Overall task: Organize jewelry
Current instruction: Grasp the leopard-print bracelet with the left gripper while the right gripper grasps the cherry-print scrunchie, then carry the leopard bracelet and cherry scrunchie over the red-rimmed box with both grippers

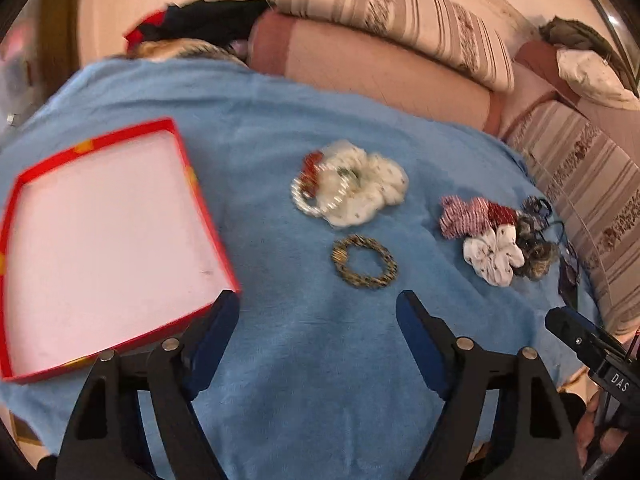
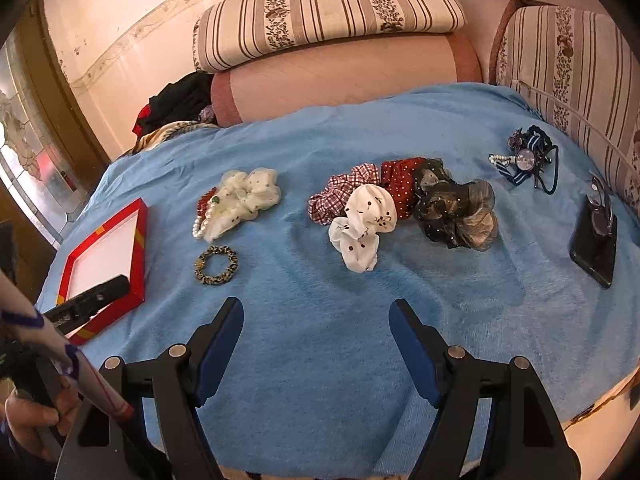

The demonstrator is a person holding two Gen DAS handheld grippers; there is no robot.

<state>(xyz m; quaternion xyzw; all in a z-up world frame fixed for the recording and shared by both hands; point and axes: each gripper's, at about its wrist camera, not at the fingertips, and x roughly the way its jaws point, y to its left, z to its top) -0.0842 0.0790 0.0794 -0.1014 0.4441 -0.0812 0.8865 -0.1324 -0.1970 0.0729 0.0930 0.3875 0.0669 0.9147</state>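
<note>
A red box lid with a white inside (image 1: 100, 240) lies at the left of the blue towel (image 1: 304, 360); it also shows in the right wrist view (image 2: 106, 252). A leopard-print bracelet (image 1: 365, 262) (image 2: 216, 265) lies just ahead of my open, empty left gripper (image 1: 318, 308). Behind it lie a white scrunchie (image 1: 360, 188) (image 2: 246, 198) with a pearl bracelet (image 1: 304, 200) (image 2: 199, 226) and red beads. A pile of scrunchies (image 1: 496, 236) (image 2: 404, 208) lies right of centre. My right gripper (image 2: 316, 316) is open and empty over bare towel.
A black phone with glasses on it (image 2: 596, 240) lies at the towel's right edge. A cluster of hair ties and a small pearl piece (image 2: 528, 158) lies at the back right. Striped cushions (image 2: 332, 12) and a pink bolster (image 2: 344, 76) border the back.
</note>
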